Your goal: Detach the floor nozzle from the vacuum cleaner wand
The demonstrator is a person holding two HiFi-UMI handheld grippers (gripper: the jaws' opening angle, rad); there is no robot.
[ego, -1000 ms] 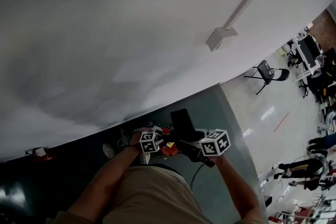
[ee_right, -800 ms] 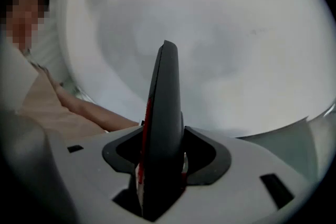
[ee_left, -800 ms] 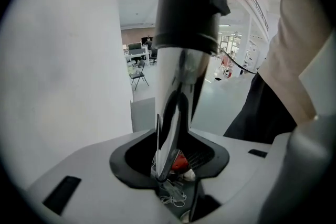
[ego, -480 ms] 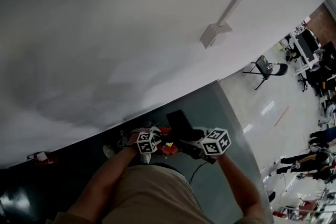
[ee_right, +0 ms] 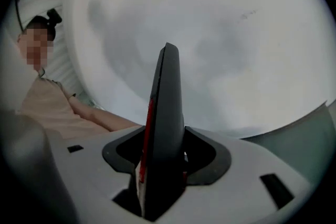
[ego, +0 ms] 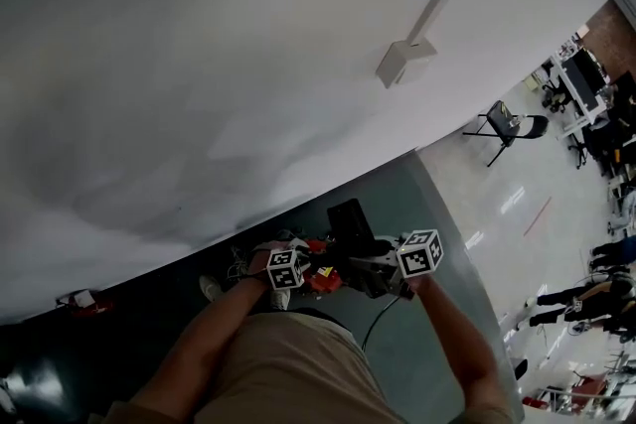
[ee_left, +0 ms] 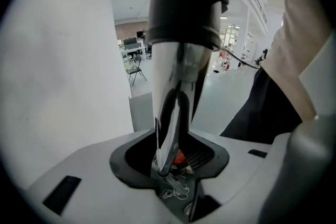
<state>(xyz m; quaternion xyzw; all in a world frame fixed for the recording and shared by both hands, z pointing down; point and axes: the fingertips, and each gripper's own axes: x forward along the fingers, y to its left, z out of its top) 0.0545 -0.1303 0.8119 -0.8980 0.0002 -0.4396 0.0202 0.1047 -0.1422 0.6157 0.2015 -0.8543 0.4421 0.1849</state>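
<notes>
Left gripper (ee_left: 169, 164) clamped on the 1 shiny wand (ee_left: 172, 86), below its dark collar (ee_left: 184, 8). Right gripper (ee_right: 160, 168) clamped on 1 dark, red-edged part, judged to be the floor nozzle (ee_right: 167, 107). Both parts lie between the 2 hands, near the person's body, at the foot of the white wall (ego: 248, 65). Within the last half second the right marker cube (ego: 419, 253) has shifted right and tilted, while the left marker cube (ego: 284, 269) held, so the separating twist appears begun. Counts: 2 grippers, 2 cubes.

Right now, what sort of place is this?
Probably a large open office or lab: desks with monitors in the distance, a folding chair on a glossy floor, and a long white wall alongside.
</notes>
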